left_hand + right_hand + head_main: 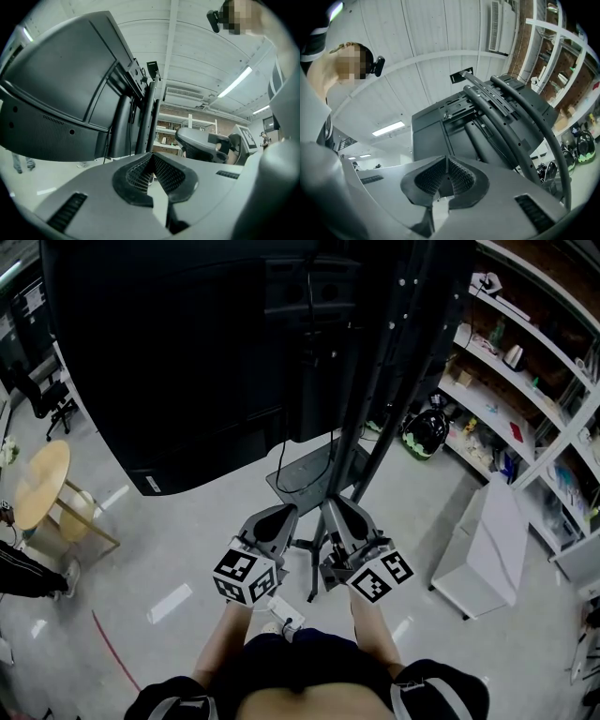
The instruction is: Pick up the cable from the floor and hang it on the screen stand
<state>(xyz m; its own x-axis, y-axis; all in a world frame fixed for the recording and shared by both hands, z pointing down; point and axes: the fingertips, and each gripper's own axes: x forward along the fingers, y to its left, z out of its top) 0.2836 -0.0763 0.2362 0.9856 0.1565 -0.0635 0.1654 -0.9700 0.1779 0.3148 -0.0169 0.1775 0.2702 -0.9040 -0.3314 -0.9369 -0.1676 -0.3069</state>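
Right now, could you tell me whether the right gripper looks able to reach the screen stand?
Probably yes: the right gripper, with its jaws together, is held close in front of the screen stand, and nothing shows between them in the head view.

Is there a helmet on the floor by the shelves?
Yes, a black and green helmet sits on the floor right beside the white shelves.
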